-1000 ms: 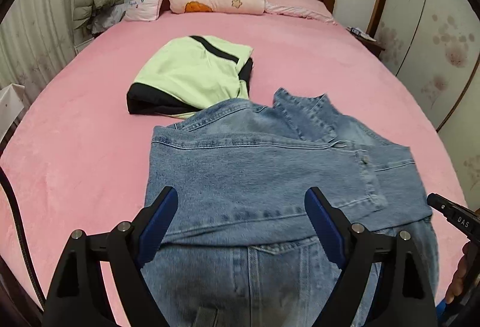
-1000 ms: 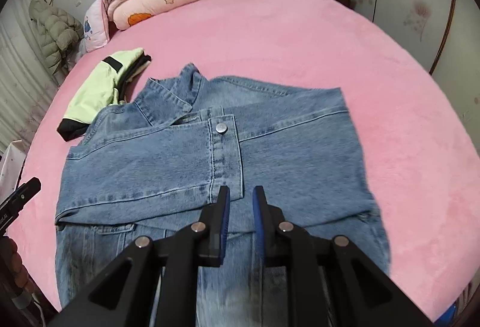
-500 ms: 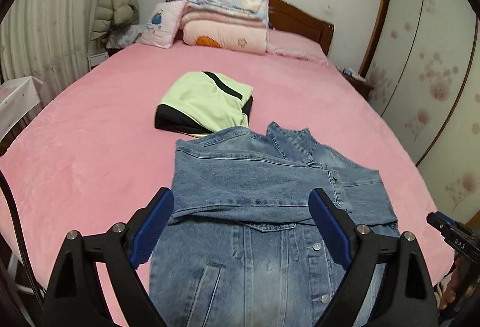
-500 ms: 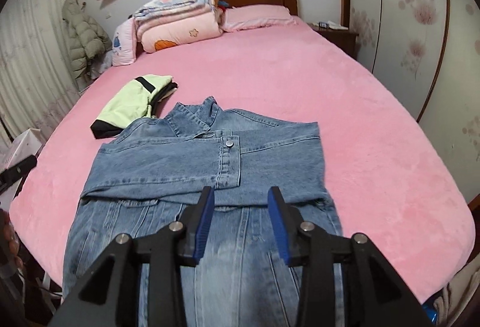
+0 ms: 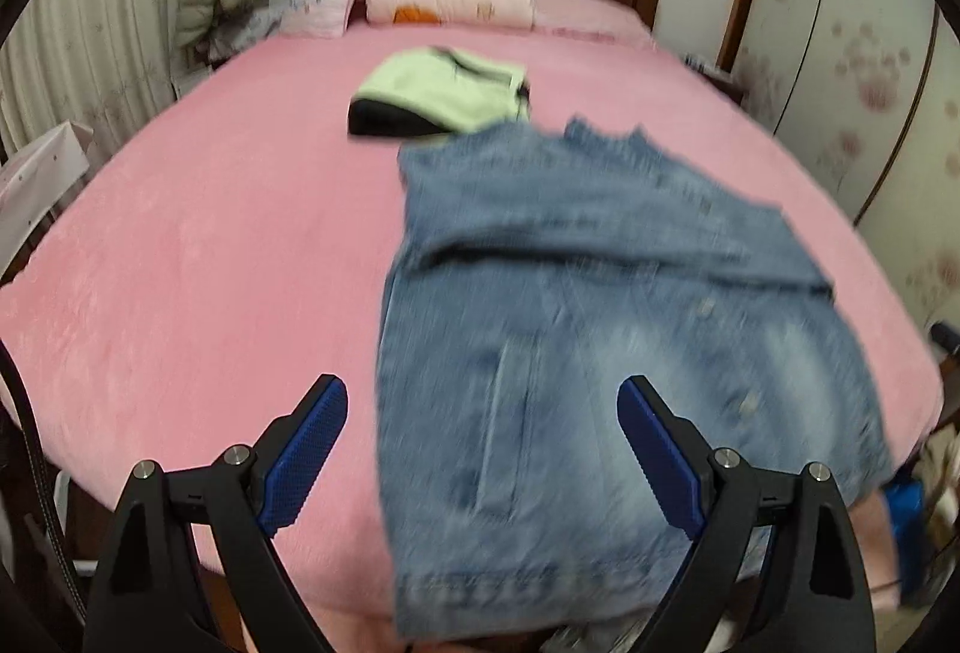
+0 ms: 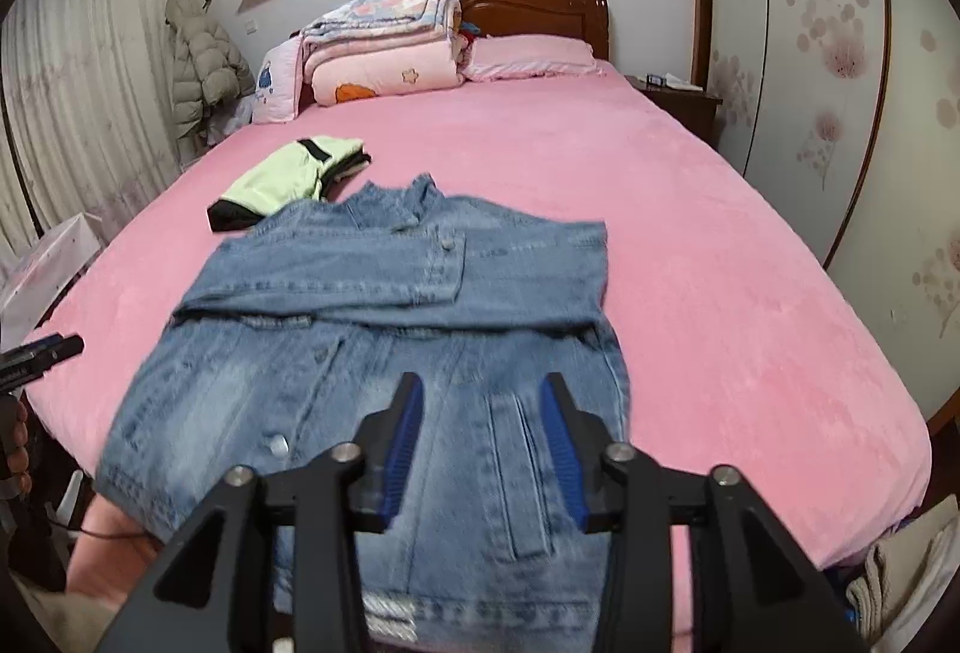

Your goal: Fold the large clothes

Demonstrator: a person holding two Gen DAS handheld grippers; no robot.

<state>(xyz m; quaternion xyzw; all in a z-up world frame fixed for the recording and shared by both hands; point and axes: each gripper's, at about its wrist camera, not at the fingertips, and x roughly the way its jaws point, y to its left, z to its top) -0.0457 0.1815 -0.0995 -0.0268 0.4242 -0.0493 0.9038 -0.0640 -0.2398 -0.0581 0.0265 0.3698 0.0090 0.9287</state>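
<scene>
The wide bed with its pink plush cover (image 6: 720,257) carries the whole job, and the blue denim jacket (image 6: 384,353) lies front-up near its foot edge, collar toward the headboard, hem hanging slightly over the near side. Both sleeves look already laid across the chest, so the step in hand is, by my reading, the bottom-to-top fold. To do it well, take the hem at its two corners, one per claw, lift evenly so the denim does not drag the crossed sleeves out of place, and lay the hem up at the collar line with the side edges matched. Heavy denim will hold a crease but resists a shallow pinch, so bite well past the hem band. Beyond the collar, just touching or overlapping it, sits a folded pale-green garment with black trim (image 6: 288,179); the fold should stop short of it.

The left claw (image 5: 483,452) is spread wide, nothing between its blue pads, hovering over the jacket's left edge. The right claw (image 6: 480,449) stands about half spread, its jaws having just been opening, empty, above the lower front panel.
</scene>
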